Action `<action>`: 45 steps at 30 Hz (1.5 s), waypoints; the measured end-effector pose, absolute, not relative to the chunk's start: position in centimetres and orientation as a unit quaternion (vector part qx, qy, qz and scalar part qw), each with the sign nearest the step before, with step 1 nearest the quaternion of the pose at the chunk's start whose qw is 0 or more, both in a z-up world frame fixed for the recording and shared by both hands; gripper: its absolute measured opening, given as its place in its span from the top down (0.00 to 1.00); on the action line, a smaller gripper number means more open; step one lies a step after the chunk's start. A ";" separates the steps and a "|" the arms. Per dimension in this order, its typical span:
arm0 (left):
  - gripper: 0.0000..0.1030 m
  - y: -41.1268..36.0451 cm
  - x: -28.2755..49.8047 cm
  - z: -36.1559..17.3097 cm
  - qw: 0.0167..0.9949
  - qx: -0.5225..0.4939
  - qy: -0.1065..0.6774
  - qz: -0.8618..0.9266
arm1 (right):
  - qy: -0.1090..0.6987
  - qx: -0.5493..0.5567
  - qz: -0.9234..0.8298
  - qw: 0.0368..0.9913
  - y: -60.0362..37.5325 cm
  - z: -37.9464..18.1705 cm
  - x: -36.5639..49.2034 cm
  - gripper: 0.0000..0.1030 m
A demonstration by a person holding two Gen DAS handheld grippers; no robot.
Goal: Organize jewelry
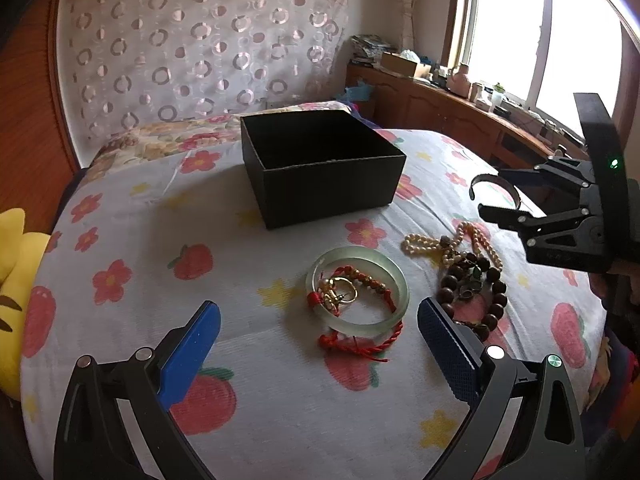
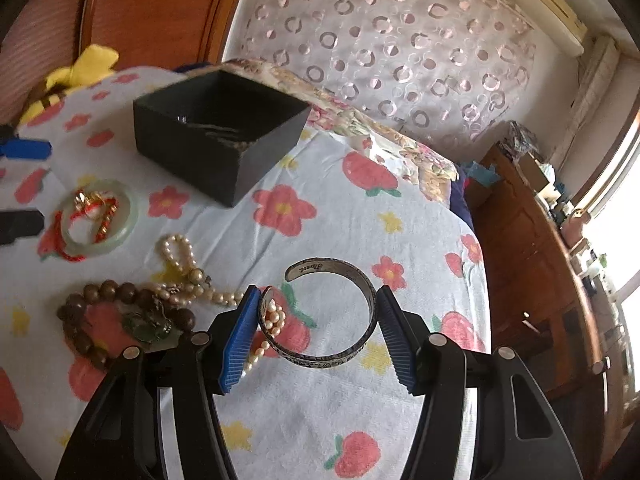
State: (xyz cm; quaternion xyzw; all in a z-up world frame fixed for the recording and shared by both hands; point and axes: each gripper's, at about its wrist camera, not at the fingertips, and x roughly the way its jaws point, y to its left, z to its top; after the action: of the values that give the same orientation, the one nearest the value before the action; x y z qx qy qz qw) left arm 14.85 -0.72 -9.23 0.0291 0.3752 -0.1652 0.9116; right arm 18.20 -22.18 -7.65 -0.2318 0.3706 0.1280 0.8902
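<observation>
An open black box [image 1: 320, 164] [image 2: 220, 128] stands on the bed. My right gripper [image 2: 316, 320] is shut on a silver cuff bracelet [image 2: 340, 344] and holds it above the sheet; in the left wrist view the cuff [image 1: 496, 186] hangs between its fingers. My left gripper [image 1: 320, 344] is open and empty, just in front of a pale green jade bangle [image 1: 358, 290] [image 2: 100, 216] with a red cord bracelet [image 1: 360, 336] and gold pieces [image 1: 340, 294]. A pearl strand [image 1: 452, 240] [image 2: 188, 276] and a brown bead bracelet [image 1: 472, 288] [image 2: 120, 316] lie to the right.
The bed has a floral sheet [image 1: 280, 420]. A yellow plush toy [image 1: 12, 280] lies at the left edge. A wooden headboard [image 1: 24, 120] and a patterned cushion [image 1: 200, 40] stand behind. A cluttered wooden cabinet [image 1: 460, 112] runs under the window at right.
</observation>
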 end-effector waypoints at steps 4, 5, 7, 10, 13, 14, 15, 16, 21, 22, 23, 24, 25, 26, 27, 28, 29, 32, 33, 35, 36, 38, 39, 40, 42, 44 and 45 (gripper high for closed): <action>0.08 -1.5 15.5 -9.3 0.906 0.033 0.384 -0.176 | 0.363 -0.228 0.138 0.893 -22.1 -7.0 17.5 0.40; 0.08 -1.8 15.7 -9.4 0.904 0.036 0.388 -0.179 | 0.361 -0.225 0.140 0.894 -22.1 -6.8 17.4 0.40; 0.08 -2.4 16.1 -9.6 0.900 0.044 0.393 -0.183 | 0.359 -0.221 0.144 0.895 -22.0 -6.6 17.1 0.40; 0.08 -3.6 16.6 -9.9 0.892 0.061 0.405 -0.193 | 0.357 -0.211 0.152 0.897 -22.2 -6.4 16.8 0.40; 0.08 -4.5 17.0 -10.1 0.887 0.081 0.410 -0.197 | 0.357 -0.206 0.155 0.898 -22.2 -6.3 16.6 0.40; 0.09 -4.8 17.2 -10.2 0.886 0.087 0.412 -0.196 | 0.358 -0.205 0.156 0.898 -22.1 -6.4 16.6 0.40; 0.13 -4.9 17.3 -10.3 0.885 0.090 0.414 -0.194 | 0.358 -0.204 0.157 0.898 -22.1 -6.4 16.6 0.40; 0.14 -5.1 17.7 -10.3 0.883 0.093 0.418 -0.194 | 0.358 -0.202 0.157 0.898 -22.1 -6.5 16.5 0.40; 0.23 -5.6 18.3 -11.1 0.878 0.116 0.425 -0.184 | 0.359 -0.197 0.160 0.898 -22.3 -6.7 16.3 0.40; 0.25 -5.6 18.4 -11.3 0.878 0.116 0.425 -0.185 | 0.359 -0.195 0.160 0.899 -22.2 -6.6 16.3 0.40; 0.33 -5.5 18.4 -11.1 0.879 0.111 0.423 -0.189 | 0.359 -0.194 0.161 0.899 -22.3 -6.7 16.3 0.40; 0.33 -5.3 18.4 -11.1 0.879 0.107 0.422 -0.192 | 0.359 -0.192 0.163 0.899 -22.3 -6.7 16.3 0.40; 0.33 -5.3 18.3 -11.1 0.880 0.108 0.421 -0.191 | 0.358 -0.190 0.164 0.899 -22.3 -6.7 16.3 0.40; 0.33 -5.2 18.2 -11.1 0.881 0.110 0.419 -0.190 | 0.358 -0.188 0.165 0.900 -22.4 -6.7 16.3 0.40; 0.33 -5.2 18.2 -11.0 0.882 0.111 0.418 -0.190 | 0.358 -0.185 0.167 0.900 -22.4 -6.7 16.3 0.40; 0.33 -5.1 18.0 -10.8 0.883 0.110 0.414 -0.191 | 0.358 -0.183 0.167 0.900 -22.3 -6.7 16.4 0.40; 0.33 -5.1 17.9 -10.6 0.885 0.108 0.411 -0.190 | 0.358 -0.181 0.168 0.901 -22.4 -6.7 16.4 0.40; 0.33 -4.8 17.7 -9.5 0.893 0.100 0.396 -0.189 | 0.357 -0.174 0.173 0.901 -22.2 -6.6 16.6 0.40; 0.33 -4.8 17.7 -9.2 0.895 0.097 0.392 -0.188 | 0.357 -0.172 0.174 0.902 -22.3 -6.6 16.6 0.40; 0.33 -4.6 17.7 -8.4 0.900 0.092 0.384 -0.186 | 0.355 -0.165 0.178 0.903 -22.1 -6.4 16.7 0.40; 0.33 -4.6 17.8 -8.0 0.902 0.091 0.380 -0.184 | 0.353 -0.162 0.181 0.904 -22.0 -6.3 16.8 0.40; 0.33 -4.4 18.1 -7.0 0.907 0.088 0.371 -0.179 | 0.348 -0.156 0.185 0.906 -21.8 -5.9 17.0 0.40; 0.33 -4.4 18.3 -6.6 0.909 0.088 0.367 -0.178 | 0.347 -0.154 0.187 0.906 -21.8 -5.8 17.1 0.40; 0.33 -4.3 18.6 -6.1 0.911 0.086 0.363 -0.176 | 0.345 -0.151 0.190 0.907 -21.7 -5.6 17.3 0.40; 0.33 -4.1 19.2 -5.3 0.914 0.081 0.357 -0.174 | 0.339 -0.142 0.198 0.909 -21.4 -5.1 17.7 0.40; 0.33 -3.9 19.8 -4.4 0.918 0.075 0.349 -0.174 | 0.334 -0.133 0.201 0.911 -21.2 -4.7 18.2 0.40; 0.33 -3.9 20.1 -4.1 0.919 0.072 0.347 -0.173 | 0.332 -0.128 0.203 0.912 -21.1 -4.5 18.4 0.40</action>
State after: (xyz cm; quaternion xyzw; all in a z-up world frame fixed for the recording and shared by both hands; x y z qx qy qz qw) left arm 20.12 -3.91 -4.06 0.0722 0.3471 -0.1733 0.9189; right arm 18.42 -21.13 -4.50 -0.1285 0.3322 0.2033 0.9120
